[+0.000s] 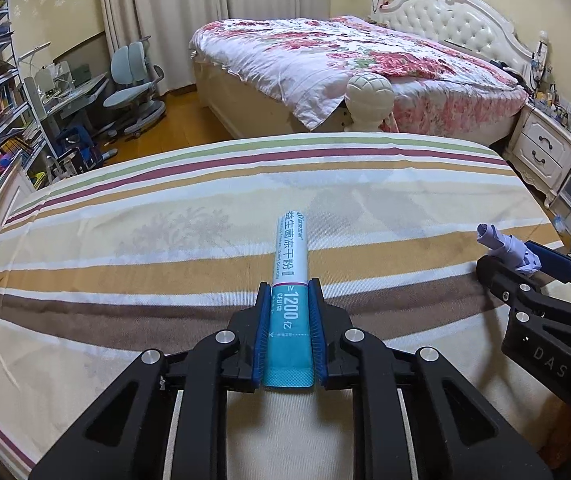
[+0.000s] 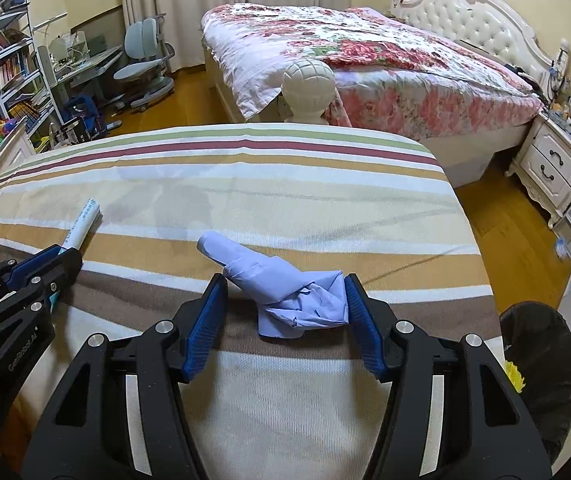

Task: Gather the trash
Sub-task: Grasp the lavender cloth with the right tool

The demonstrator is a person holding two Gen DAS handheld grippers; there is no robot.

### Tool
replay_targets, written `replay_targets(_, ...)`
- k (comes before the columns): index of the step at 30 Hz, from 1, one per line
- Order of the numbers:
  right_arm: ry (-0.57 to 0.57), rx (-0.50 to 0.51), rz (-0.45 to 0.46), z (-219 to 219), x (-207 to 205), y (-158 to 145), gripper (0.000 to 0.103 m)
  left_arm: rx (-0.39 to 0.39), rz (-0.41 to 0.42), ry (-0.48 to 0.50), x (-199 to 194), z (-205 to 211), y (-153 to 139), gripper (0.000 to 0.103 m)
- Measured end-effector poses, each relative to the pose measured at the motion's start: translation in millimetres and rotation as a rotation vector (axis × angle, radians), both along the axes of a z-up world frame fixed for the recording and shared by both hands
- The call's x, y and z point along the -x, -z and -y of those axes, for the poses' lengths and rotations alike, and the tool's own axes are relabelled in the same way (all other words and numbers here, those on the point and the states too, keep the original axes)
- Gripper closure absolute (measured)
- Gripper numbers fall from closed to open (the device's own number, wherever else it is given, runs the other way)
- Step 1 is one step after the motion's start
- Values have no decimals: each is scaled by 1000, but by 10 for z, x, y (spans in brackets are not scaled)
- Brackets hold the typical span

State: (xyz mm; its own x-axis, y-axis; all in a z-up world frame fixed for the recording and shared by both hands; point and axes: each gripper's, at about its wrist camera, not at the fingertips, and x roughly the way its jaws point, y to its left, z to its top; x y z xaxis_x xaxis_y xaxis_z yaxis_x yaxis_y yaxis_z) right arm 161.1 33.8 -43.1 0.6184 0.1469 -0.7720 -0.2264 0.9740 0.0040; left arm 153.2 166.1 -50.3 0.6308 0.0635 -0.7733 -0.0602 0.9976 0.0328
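Seen over a striped cloth-covered bed (image 1: pixel 165 240) in a bedroom: left gripper (image 1: pixel 290 328) with blue-padded fingers (image 1: pixel 260 332) pressed onto the teal end of a white-and-teal stick sachet (image 1: pixel 290 280), white end jutting forward above the sheet. Beside it, right gripper (image 2: pixel 285 312) with fingers (image 2: pixel 205 328) half spread around a crumpled pale-blue paper wad (image 2: pixel 285 292); right pad touching the crumple, left pad by the rolled end, firm pinch impossible to confirm. Wad lying on a brown stripe of the sheet. At the lower right edge of the right wrist view, a dark round bin (image 2: pixel 541 368) just off the bed, something yellow inside. Beyond, a floral-quilted bed (image 1: pixel 345 60) with a white tufted headboard.
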Motion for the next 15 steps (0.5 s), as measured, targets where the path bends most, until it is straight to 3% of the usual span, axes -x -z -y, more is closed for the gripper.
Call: replay_targets(15, -21, -20, 13, 138, 662, -12, 45, 9, 28, 13, 618, 167, -22, 83)
